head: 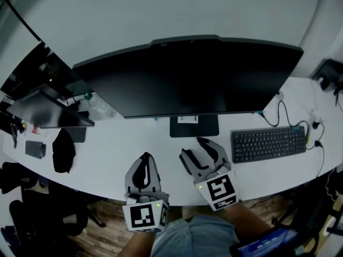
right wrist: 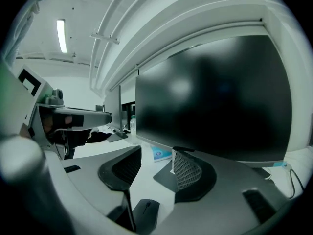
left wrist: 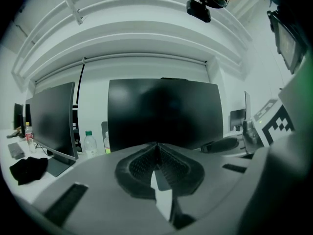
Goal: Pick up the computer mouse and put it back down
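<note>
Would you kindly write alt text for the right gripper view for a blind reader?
The jaws of the right hand-held gripper stand apart over a white desk, a black computer mouse lying between them, untouched. A dark monitor stands behind.

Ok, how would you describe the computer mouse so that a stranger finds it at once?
Start from the big dark monitor on the white desk. In the right gripper view, the mouse lies on the desk before it, low between the open jaws of the right gripper. It is small, dark and rounded, with a scroll wheel, unlike the wide flat keyboard.
</note>
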### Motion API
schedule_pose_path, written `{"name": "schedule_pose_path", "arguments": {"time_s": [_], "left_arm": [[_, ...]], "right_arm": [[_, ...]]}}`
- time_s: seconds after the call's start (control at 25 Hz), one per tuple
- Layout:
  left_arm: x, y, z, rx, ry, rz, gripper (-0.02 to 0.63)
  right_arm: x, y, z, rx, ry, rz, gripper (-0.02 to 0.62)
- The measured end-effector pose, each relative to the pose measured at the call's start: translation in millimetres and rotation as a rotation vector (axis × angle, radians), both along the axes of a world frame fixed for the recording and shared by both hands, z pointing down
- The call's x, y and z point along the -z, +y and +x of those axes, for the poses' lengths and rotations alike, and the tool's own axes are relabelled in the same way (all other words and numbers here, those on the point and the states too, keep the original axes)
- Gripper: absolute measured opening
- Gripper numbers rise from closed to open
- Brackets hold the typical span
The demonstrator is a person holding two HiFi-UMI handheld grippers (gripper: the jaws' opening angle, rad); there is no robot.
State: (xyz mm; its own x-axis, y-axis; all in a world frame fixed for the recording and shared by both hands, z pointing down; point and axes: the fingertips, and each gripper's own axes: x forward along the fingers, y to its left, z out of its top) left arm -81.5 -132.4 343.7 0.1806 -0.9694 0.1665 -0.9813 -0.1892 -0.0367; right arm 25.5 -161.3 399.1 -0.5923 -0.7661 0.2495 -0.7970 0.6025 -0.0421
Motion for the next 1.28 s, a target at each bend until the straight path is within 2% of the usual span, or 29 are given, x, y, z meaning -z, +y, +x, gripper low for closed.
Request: {"name": "schedule_pose_path", "arguments": {"time_s": [0.6, 0.96, 1.28], "left_arm": [[-73, 0, -13, -0.042, 0.042, -0.168, 0.008], [-108, 5, -17, -0.042, 0.054, -0.235, 0.008], [-119, 5, -22, -0.032, 0.062, -0.255, 0.008]], "right_arm": [[-123, 36, -17, -0.006, 0.139, -0.267, 0.291], [-169, 43, -17, -0.013, 0.222, -0.337, 0.346], [-186, 41, -17, -0.022, 0.25, -0.37, 0.348]]}}
